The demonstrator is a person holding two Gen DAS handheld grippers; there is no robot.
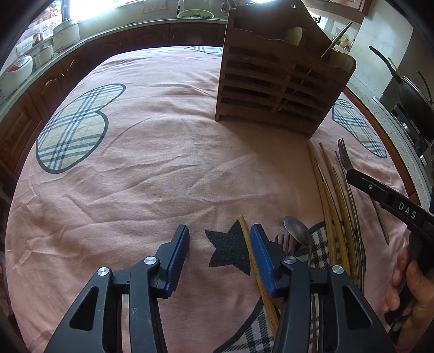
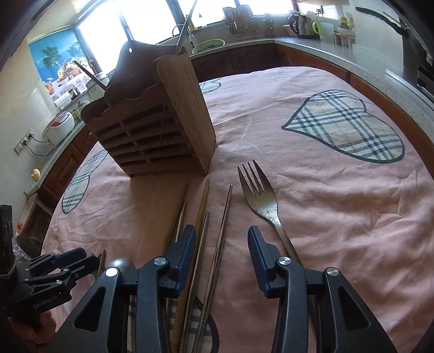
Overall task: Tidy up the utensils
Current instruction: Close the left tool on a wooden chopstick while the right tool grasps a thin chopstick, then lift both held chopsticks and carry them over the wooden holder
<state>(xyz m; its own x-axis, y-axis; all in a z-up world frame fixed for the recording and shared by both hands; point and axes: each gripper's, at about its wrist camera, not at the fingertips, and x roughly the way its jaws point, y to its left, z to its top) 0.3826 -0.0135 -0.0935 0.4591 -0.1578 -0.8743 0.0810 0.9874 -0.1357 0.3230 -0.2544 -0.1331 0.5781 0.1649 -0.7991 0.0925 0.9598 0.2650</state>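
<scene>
A wooden slatted utensil holder (image 1: pixel 282 78) stands on the pink cloth and holds a few sticks; it also shows in the right wrist view (image 2: pixel 152 130). Several chopsticks (image 1: pixel 333 206) lie beside it with a fork (image 1: pixel 344 157) and a spoon (image 1: pixel 297 230). One chopstick (image 1: pixel 249 244) lies between my left gripper's (image 1: pixel 219 236) open, empty jaws. My right gripper (image 2: pixel 222 239) is open and empty above the chopsticks (image 2: pixel 225 217); the fork (image 2: pixel 260 198) lies just right of it. The spoon's bowl (image 2: pixel 123 263) shows at lower left.
The table (image 1: pixel 135 163) wears a pink cloth with plaid hearts. Kitchen counters (image 2: pixel 339 46) ring it, with a rice cooker (image 2: pixel 59 125), a kettle (image 2: pixel 301 24) and a pan on a stove (image 1: pixel 412 100). The left gripper's body (image 2: pixel 54 274) sits at the right view's lower left.
</scene>
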